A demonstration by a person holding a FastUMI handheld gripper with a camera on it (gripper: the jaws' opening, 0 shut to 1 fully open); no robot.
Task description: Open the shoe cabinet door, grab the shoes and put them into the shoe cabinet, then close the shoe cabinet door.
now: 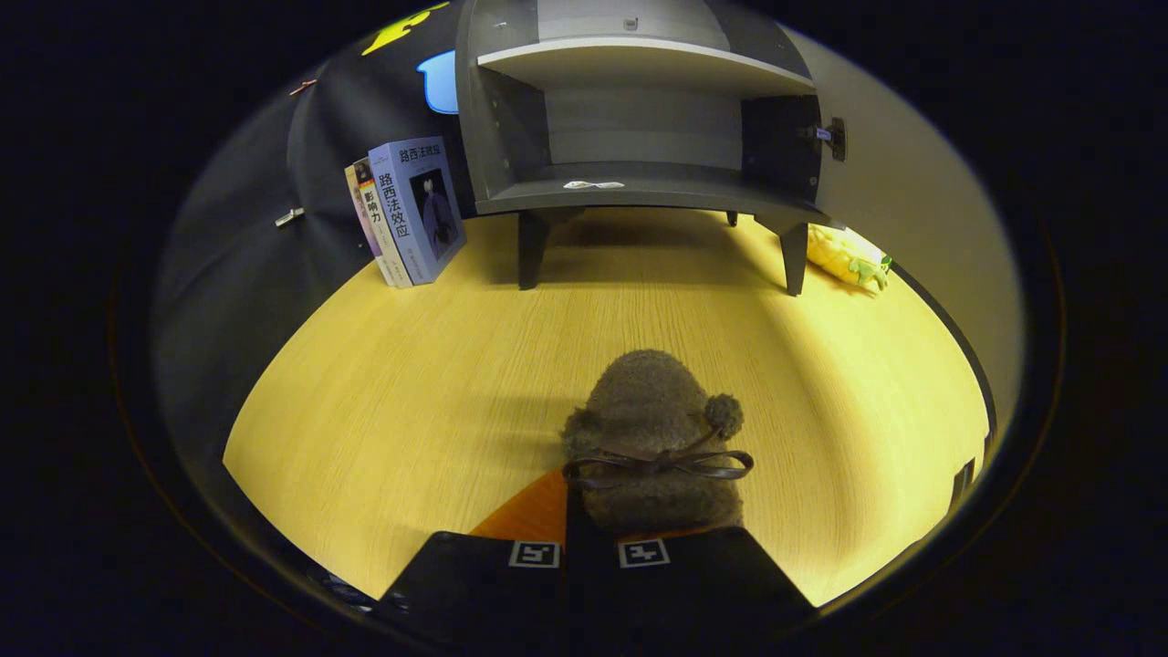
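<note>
A fuzzy brown shoe (650, 429) with a dark bow and a pompom sits between my fingers and reaches out ahead of them, its orange lining showing at its left side. My gripper (589, 549) is shut on the shoe's near end, both fingers pressed close together on it. The shoe casts a shadow on the wooden tabletop (411, 401) below. Beyond it stands the grey shoe cabinet (639, 109) on short legs, its front open and two shelves showing. The door's knob (835, 139) sticks out at the cabinet's right side. A small white scrap (593, 185) lies on the lower shelf.
Two or three upright books (411, 214) lean against the wall left of the cabinet. A yellow plush toy (849, 257) lies by the cabinet's right front leg. Bare tabletop stretches between the shoe and the cabinet. The table's edge curves round at the right.
</note>
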